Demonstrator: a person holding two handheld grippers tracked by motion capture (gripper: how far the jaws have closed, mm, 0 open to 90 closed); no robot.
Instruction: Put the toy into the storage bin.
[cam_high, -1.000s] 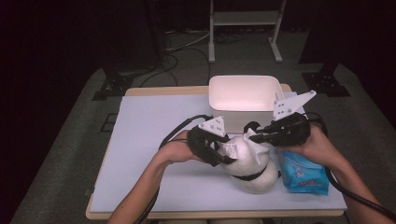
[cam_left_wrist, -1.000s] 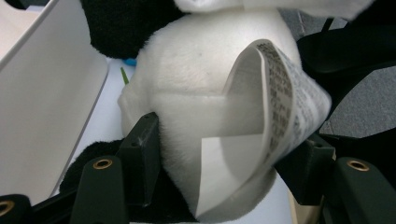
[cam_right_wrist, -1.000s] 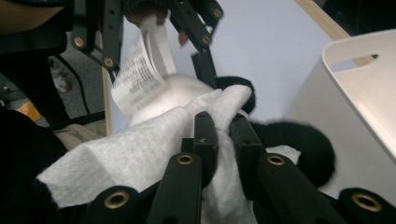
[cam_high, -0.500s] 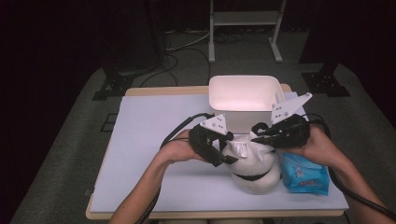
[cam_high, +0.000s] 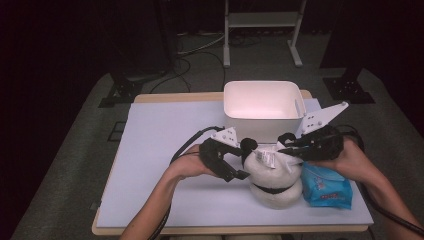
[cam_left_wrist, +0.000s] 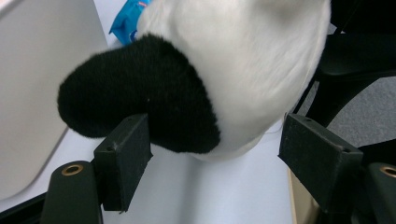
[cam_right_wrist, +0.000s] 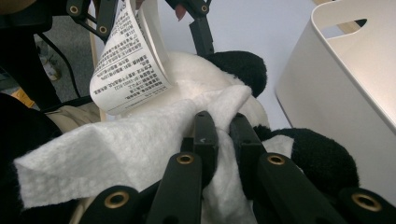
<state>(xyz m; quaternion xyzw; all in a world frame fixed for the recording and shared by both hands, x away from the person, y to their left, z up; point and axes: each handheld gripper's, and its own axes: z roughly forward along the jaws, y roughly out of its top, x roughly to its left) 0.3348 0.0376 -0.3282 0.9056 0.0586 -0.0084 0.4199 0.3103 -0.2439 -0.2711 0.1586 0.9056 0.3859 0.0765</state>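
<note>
A black-and-white plush panda (cam_high: 272, 175) lies on the table in front of the bin. My left gripper (cam_high: 239, 162) is at its left side. Its jaws have just been opening and stand open around a black plush part (cam_left_wrist: 140, 98). The right-hand pad (cam_left_wrist: 317, 158) is clear of the fur. My right gripper (cam_high: 280, 149) comes in from the right, over the top of the toy. It is shut on a white wipe (cam_right_wrist: 116, 149) that lies against the panda (cam_right_wrist: 205, 74). A printed paper tag (cam_right_wrist: 128, 60) curls up off the toy.
A white plastic bin (cam_high: 260, 100) stands just behind the panda, close to both grippers. A blue wipes packet (cam_high: 325, 185) lies to the right of the toy, under my right hand. Bare pale table surface (cam_high: 165, 140) stretches to the left.
The left gripper's jaws have spread wider around the panda's black part. The right gripper with the wipe has shifted slightly over the toy. The panda stays in place.
</note>
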